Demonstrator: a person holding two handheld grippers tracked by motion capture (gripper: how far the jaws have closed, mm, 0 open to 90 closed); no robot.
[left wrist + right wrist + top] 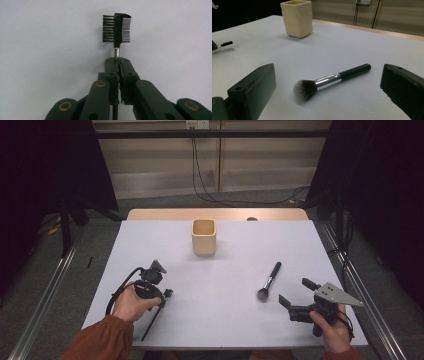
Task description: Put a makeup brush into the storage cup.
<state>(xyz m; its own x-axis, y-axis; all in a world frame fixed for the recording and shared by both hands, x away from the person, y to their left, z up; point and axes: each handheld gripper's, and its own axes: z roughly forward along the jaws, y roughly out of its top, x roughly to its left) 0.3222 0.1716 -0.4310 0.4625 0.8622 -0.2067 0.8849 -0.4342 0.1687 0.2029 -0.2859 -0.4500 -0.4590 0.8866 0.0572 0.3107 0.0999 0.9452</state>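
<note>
Brow comb-brush (116,28) clamped lengthwise in left hand-held gripper (117,61), head forward; right hand-held gripper (327,92) apart.

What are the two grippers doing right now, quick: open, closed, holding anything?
Left gripper: closed on the brow comb brush, gripping its handle.
Right gripper: open, holding nothing; the powder brush lies on the table before it.

Left black two-jaw gripper (169,293), held in the person's left hand (131,303) with an orange sleeve (102,340) at the wrist, jaws pressed together. Right black two-jaw gripper (294,292), held in the right hand (331,326), jaws spread wide, pointing left across the table.
</note>
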